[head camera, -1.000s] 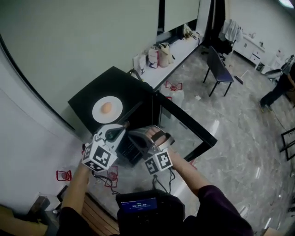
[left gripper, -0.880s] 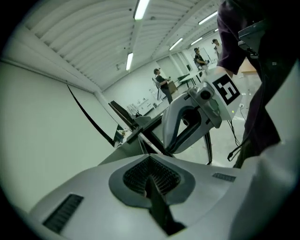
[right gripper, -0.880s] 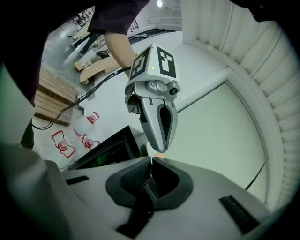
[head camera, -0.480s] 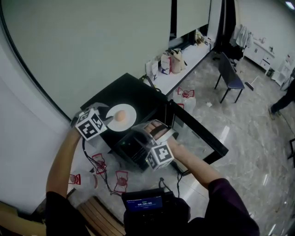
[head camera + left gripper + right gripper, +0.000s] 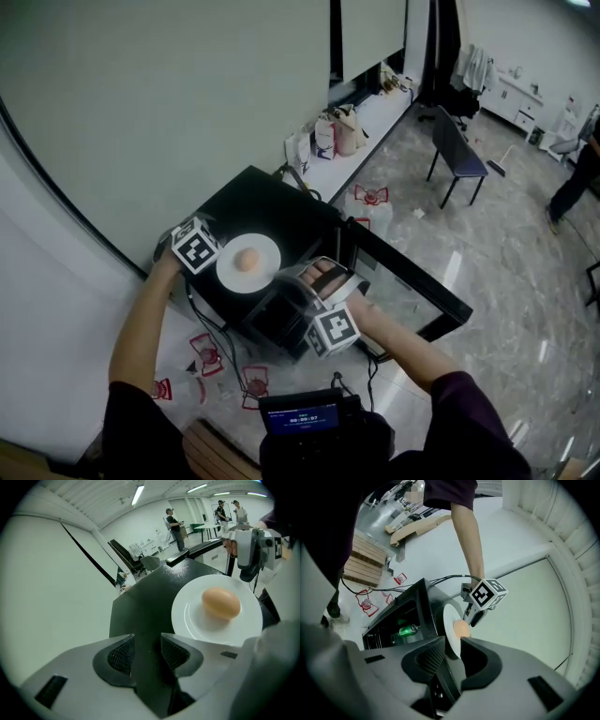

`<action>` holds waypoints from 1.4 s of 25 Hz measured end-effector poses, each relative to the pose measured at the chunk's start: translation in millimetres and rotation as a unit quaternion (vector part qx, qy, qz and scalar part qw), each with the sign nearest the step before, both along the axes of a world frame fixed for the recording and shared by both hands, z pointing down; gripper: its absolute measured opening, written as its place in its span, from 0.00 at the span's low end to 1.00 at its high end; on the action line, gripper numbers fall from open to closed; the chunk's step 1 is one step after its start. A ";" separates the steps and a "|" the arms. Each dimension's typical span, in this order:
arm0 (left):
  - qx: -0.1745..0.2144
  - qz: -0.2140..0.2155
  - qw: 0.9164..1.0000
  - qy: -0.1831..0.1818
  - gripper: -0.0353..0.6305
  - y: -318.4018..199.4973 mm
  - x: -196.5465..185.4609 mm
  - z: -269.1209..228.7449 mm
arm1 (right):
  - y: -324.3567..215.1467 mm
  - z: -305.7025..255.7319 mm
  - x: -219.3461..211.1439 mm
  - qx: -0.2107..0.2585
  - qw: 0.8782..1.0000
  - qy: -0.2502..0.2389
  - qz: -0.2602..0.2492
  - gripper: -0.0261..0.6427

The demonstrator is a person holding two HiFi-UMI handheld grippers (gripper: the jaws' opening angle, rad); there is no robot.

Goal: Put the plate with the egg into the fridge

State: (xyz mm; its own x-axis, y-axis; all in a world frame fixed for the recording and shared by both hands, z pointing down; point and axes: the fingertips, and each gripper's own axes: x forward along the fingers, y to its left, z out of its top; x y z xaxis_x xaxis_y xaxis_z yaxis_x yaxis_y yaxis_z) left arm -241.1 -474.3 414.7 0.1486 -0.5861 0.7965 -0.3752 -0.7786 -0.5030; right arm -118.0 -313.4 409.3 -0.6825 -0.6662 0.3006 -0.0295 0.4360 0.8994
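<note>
Green can [image 5: 409,630] — right gripper view alone shows it; left gripper [image 5: 147,641], right gripper [image 5: 452,643] jaws just opened, empty.

Bright, even indoor light from ceiling tube lamps [image 5: 137,494], with only a faint shadow under the egg [image 5: 221,603] on the white plate [image 5: 194,620]. Soft glare on the polished floor [image 5: 450,270] and the black fridge top [image 5: 145,604]. Strong fisheye bending and dark corners in both gripper views; nearest grey foreground out of focus.
</note>
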 end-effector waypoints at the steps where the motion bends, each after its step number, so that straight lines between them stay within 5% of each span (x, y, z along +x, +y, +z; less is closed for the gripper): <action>1: -0.002 0.004 1.000 0.002 0.26 0.2 2.3 1.7 | -0.8 0.8 0.1 0.002 1.000 0.003 0.001 0.17; 14: -0.006 0.034 0.999 0.034 0.26 14.7 32.5 3.5 | 4.7 -0.1 -1.9 0.048 0.999 0.013 -0.011 0.17; 19: -0.002 0.037 0.999 0.038 0.26 21.7 41.8 4.1 | 15.1 15.0 1.7 0.029 0.999 0.038 -0.021 0.16; 35: 0.063 -0.020 0.996 0.058 0.26 38.9 36.4 -21.8 | 18.1 14.0 3.9 0.135 0.985 0.096 -0.048 0.07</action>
State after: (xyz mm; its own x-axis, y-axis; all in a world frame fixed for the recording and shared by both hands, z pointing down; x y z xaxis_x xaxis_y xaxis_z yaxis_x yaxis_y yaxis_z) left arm -204.7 -435.4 392.9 0.2089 -0.6875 0.6955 -0.4663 -0.6951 -0.5471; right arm -114.1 -295.3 423.3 -0.6936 -0.6754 0.2506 0.1816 0.1727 0.9681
